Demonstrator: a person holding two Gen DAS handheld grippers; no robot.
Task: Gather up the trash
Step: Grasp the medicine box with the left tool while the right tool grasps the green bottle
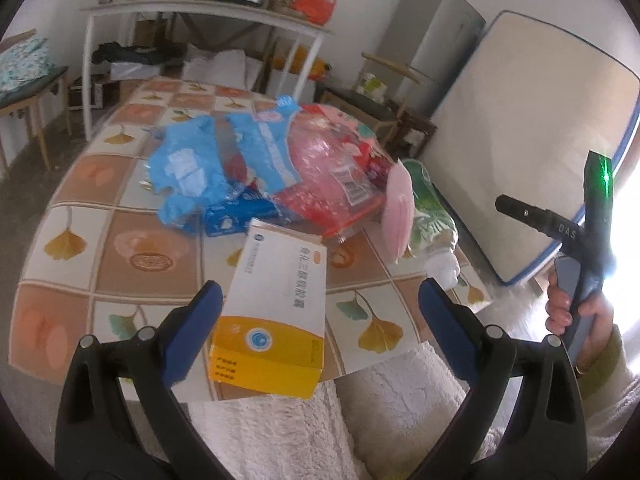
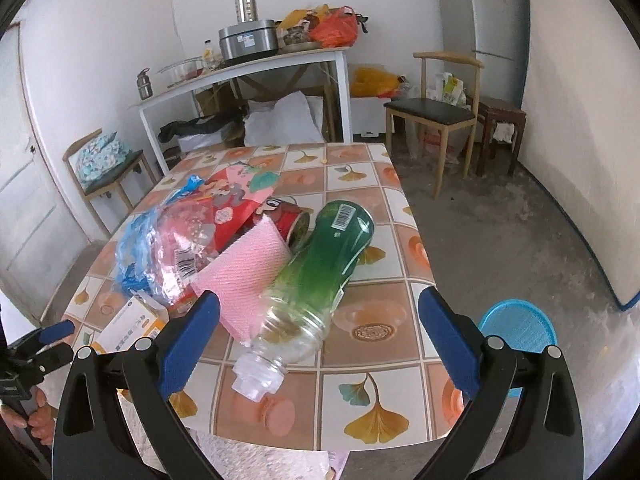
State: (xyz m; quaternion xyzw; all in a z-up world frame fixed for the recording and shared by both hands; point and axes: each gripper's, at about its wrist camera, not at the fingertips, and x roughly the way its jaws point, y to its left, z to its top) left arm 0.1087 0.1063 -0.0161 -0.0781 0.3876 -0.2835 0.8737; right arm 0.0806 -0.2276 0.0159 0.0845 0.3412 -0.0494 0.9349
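I am looking past a white side table (image 2: 248, 68) standing against the far white wall (image 2: 120, 20); a wooden chair (image 2: 434, 110) and grey fridge (image 2: 486, 12) are sitting right, over bare concrete floor (image 2: 500, 232).

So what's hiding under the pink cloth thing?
The pink cloth leans over the neck end of the green bottle and against the red can. Beneath it you see crinkly plastic wrappers and patterned tablecloth. Anything flat under its middle is covered.
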